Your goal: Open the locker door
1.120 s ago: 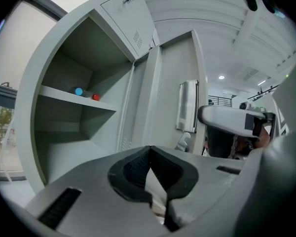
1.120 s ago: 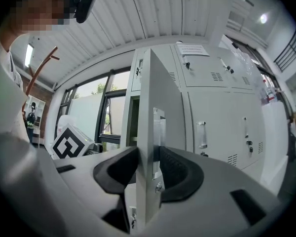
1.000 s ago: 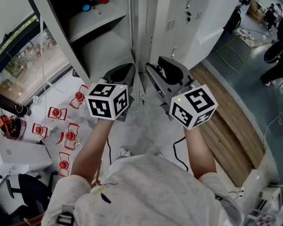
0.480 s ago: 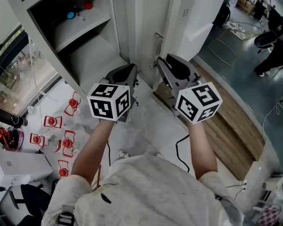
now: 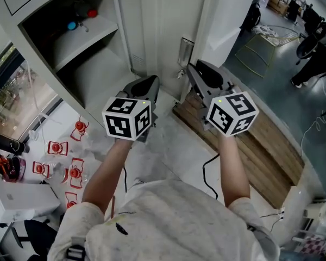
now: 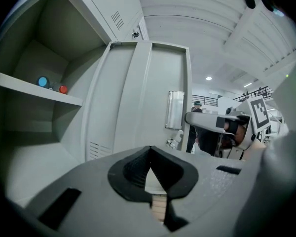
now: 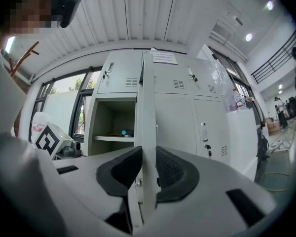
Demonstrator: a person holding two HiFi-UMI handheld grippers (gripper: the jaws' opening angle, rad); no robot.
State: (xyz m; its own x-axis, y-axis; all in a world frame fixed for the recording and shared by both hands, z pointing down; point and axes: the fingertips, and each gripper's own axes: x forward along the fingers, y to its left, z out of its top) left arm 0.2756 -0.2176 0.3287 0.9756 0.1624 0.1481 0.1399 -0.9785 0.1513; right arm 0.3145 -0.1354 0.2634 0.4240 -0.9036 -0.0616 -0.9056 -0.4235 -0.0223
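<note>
Door edge: your right gripper point(image 7: 148, 158) has just closed its jaws on the free edge of the locker door point(image 7: 148, 107).
Left side: your left gripper point(image 6: 149, 152) has its jaws together and empty, near the door's inner face.
Room: bare floor point(image 5: 174, 145) lies below the door.
Locker: the shelf point(image 5: 81, 37) holds a blue thing point(image 5: 71, 25) and a red thing point(image 5: 91, 13).
Change: the door has swung wider than a second ago.

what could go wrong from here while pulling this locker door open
The right gripper has just been closing its jaws, and they now pinch only the thin edge of the locker door. With so narrow a bite, the edge may slip out as the door swings. A black cable also lies on the floor near the person's feet, so a step back could snag it.
</note>
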